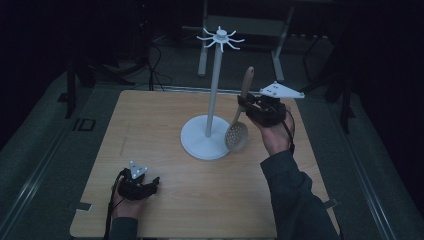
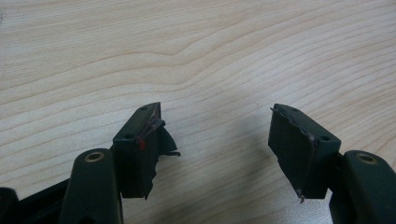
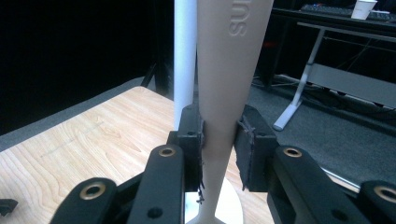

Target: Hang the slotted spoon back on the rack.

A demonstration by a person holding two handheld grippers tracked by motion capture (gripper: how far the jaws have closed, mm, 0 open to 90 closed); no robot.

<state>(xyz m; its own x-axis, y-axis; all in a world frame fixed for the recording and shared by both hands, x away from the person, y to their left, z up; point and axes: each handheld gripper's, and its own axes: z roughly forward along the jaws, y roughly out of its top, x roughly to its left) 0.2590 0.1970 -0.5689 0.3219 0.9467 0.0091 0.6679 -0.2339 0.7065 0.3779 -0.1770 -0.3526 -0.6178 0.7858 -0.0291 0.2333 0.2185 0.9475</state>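
Note:
A beige slotted spoon (image 1: 239, 124) hangs upright beside a white hook stand (image 1: 214, 85), bowl down and handle up. My right gripper (image 1: 246, 105) is shut on its handle, just right of the stand's pole. In the right gripper view the handle (image 3: 224, 88) is clamped between both black pads, with the white pole (image 3: 185, 60) right behind it. My left gripper (image 1: 150, 184) rests low near the table's front left, open. In the left gripper view its fingers (image 2: 140, 140) stand wide apart over bare wood with nothing between them.
The stand's round white base (image 1: 197, 140) sits at the middle of the wooden table (image 1: 150, 125); its hooked top (image 1: 220, 37) spreads several prongs high above. Dark floor, cables and a desk frame (image 3: 303, 88) lie beyond the far edge.

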